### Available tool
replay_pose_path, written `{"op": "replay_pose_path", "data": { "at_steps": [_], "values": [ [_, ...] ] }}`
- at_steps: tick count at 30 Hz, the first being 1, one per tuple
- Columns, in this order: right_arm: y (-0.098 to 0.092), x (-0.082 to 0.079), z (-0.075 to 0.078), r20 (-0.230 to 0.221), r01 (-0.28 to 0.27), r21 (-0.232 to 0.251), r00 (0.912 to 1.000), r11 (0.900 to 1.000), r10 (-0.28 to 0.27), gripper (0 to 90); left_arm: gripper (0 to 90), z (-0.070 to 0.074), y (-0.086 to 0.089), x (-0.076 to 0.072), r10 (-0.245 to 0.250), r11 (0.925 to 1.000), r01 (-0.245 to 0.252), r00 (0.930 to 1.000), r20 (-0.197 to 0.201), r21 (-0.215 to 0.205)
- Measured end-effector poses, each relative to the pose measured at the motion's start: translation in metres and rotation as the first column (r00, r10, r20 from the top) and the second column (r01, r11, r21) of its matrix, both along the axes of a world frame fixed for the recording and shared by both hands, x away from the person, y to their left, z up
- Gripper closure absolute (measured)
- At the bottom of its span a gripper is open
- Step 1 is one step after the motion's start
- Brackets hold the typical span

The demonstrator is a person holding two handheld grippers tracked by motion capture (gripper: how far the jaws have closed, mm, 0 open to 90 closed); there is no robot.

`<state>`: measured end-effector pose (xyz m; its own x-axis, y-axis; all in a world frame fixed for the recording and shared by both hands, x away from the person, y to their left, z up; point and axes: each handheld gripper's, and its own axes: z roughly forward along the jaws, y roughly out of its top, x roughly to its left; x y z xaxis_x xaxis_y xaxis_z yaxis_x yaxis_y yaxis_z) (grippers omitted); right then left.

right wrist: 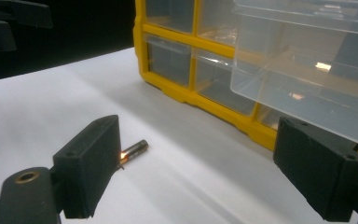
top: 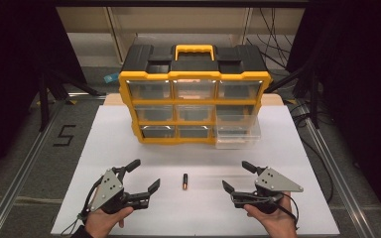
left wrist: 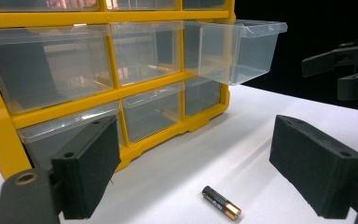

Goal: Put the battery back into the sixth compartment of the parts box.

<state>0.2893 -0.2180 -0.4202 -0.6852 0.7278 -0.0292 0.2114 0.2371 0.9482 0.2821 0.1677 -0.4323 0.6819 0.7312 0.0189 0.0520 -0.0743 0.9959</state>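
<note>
White table; clear drawer pulled out

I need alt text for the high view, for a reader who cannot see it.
A battery lies on a white table between two open hand-held grippers, left and right. Behind stands a yellow drawer cabinet, one clear drawer pulled out.

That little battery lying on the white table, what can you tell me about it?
The small black cylindrical battery with a copper-coloured end lies flat on the white table surface, in front of the yellow and black drawer cabinet. It sits between the two open tools, touched by neither. In the high view its copper end points toward the person. Its label print is too small to read.
</note>
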Motion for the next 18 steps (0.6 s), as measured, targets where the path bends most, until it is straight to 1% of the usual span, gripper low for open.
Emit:
{"op": "replay_pose_path", "data": {
  "at_steps": [2, 3, 4, 5, 6, 7, 8, 12, 13, 15, 16, 17, 18],
  "values": [
    [0.002, 0.001, 0.002, 0.004, -0.004, -0.006, 1.0, 1.0, 0.004, 16.6, 15.6, 0.0, 0.0, 0.0, 0.001, 1.0, -0.001, 1.0, -0.001, 0.0],
    [0.004, 0.002, 0.004, -0.003, -0.021, -0.009, 0.9998, 1.0, 0.021, 17.1, 15.6, 0.0, 0.0, 0.0, 0.002, 1.0, -0.002, 1.0, 0.0, 0.0],
    [0.005, 0.002, 0.006, 0.008, -0.014, -0.019, 0.9999, 1.0, 0.014, 17.1, 15.6, 0.0, 0.0, 0.0, 0.002, 1.0, -0.002, 1.0, 0.0, 0.0],
    [0.006, 0.002, 0.007, -0.002, -0.022, -0.032, 0.9998, 0.999, 0.022, 17.1, 15.6, -0.001, 0.0, 0.001, -0.003, 1.0, 0.003, 1.0, 0.009, -0.006],
    [0.006, 0.002, 0.007, -0.002, -0.022, -0.032, 0.9998, 0.999, 0.022, 17.1, 15.6, -0.001, 0.0, 0.001, -0.003, 1.0, 0.003, 1.0, 0.009, -0.006],
    [0.01, 0.005, 0.009, -0.003, -0.03, -0.051, 0.9995, 0.998, 0.03, 17.1, 15.6, 0.0, 0.0, 0.0, 0.001, 1.0, -0.001, 1.0, 0.002, 0.002],
    [0.012, 0.006, 0.01, -0.019, -0.042, -0.064, 0.999, 0.997, 0.04, 17.2, 15.6, 0.0, 0.0, 0.0, 0.001, 1.0, -0.001, 1.0, 0.0, 0.001],
    [0.024, 0.012, 0.011, -0.044, -0.067, -0.112, 0.9971, 0.991, 0.062, 17.9, 15.6, 0.0, 0.0, 0.0, 0.003, 1.0, -0.003, 1.0, 0.0, 0.001],
    [0.026, 0.014, 0.012, -0.06, -0.08, -0.121, 0.9955, 0.989, 0.074, 18.1, 15.6, 0.0, 0.0, 0.0, 0.003, 1.0, -0.003, 1.0, 0.0, 0.001],
    [0.029, 0.016, 0.013, -0.066, -0.086, -0.126, 0.9948, 0.988, 0.078, 18.4, 15.6, 0.0, 0.0, 0.0, 0.002, 1.0, -0.002, 1.0, 0.0, 0.001],
    [0.035, 0.019, 0.014, -0.07, -0.094, -0.132, 0.9939, 0.987, 0.085, 19.7, 15.6, 0.0, 0.001, 0.0, 0.002, 1.0, -0.002, 1.0, 0.004, 0.005],
    [0.038, 0.021, 0.014, -0.081, -0.1, -0.13, 0.9926, 0.986, 0.09, 20.2, 15.7, 0.0, 0.001, 0.001, 0.002, 1.0, -0.002, 1.0, 0.004, 0.006],
    [0.041, 0.022, 0.014, -0.097, -0.102, -0.139, 0.9913, 0.985, 0.089, 20.2, 15.6, 0.0, 0.0, 0.0, 0.003, 1.0, -0.003, 1.0, 0.001, 0.002]
  ]
}}
